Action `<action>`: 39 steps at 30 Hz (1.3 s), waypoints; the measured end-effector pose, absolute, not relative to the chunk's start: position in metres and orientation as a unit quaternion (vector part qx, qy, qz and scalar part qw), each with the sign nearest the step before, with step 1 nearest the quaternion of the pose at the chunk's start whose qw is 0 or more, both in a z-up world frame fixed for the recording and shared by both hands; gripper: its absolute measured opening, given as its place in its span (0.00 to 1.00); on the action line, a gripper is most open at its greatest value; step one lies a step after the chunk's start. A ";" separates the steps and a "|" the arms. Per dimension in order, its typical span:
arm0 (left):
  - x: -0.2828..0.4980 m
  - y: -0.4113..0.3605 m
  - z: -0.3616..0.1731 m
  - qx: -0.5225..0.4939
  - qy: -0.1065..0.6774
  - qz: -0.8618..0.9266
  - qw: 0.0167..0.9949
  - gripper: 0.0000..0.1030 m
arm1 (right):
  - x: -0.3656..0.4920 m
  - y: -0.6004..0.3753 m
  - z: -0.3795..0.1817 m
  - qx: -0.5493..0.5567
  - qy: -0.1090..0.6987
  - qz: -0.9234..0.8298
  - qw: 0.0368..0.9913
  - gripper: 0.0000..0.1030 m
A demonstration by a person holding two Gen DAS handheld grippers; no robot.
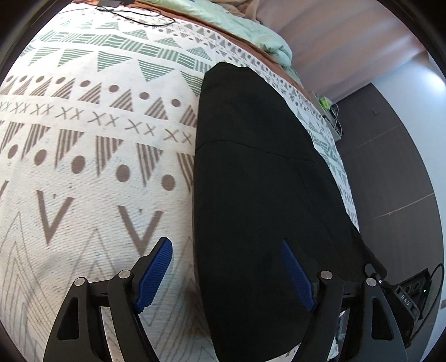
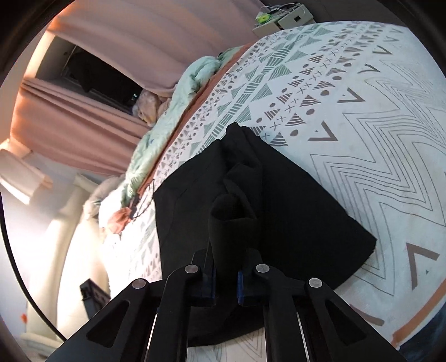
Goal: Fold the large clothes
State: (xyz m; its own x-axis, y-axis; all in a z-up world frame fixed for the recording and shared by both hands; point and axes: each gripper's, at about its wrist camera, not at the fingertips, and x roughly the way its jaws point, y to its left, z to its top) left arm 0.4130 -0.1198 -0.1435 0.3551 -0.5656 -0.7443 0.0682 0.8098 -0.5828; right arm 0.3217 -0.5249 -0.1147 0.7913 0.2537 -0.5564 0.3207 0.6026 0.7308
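Observation:
A large black garment (image 1: pixel 256 178) lies flat along the patterned bed cover (image 1: pixel 92 133), folded into a long strip. My left gripper (image 1: pixel 227 264) hovers open over its near left edge; one blue pad (image 1: pixel 154 275) is above the bed cover and the other above the black cloth, with nothing pinched. In the right wrist view the same black garment (image 2: pixel 292 211) spreads on the bed cover (image 2: pixel 362 117). My right gripper (image 2: pixel 225 278) is shut on a bunched, raised fold of the garment (image 2: pixel 231 220) that stands up from between its jaws.
A crumpled mint-green quilt (image 2: pixel 167 117) lies along the far side of the bed, under pink curtains (image 2: pixel 83 122). A black cable (image 1: pixel 133 16) rests on the cover at the far end. Dark floor (image 1: pixel 390 156) and a black box (image 1: pixel 412 295) lie beyond the bed's right edge.

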 end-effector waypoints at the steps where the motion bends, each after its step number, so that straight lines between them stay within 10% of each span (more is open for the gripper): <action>1: 0.412 -0.123 -0.143 -0.228 0.532 -0.200 0.790 0.76 | 0.319 -0.529 -0.115 0.448 0.319 -0.021 0.835 0.09; 9: 0.413 -0.142 -0.148 -0.231 0.544 -0.232 0.772 0.47 | 0.305 -0.564 -0.143 0.485 0.319 -0.018 0.814 0.09; 33: 0.408 -0.177 -0.141 -0.195 0.552 -0.213 0.782 0.47 | 0.297 -0.607 -0.206 0.531 0.338 0.014 0.777 0.10; 39: 0.419 -0.160 -0.143 -0.218 0.549 -0.179 0.787 0.52 | 0.285 -0.617 -0.160 0.453 0.349 -0.012 0.820 0.61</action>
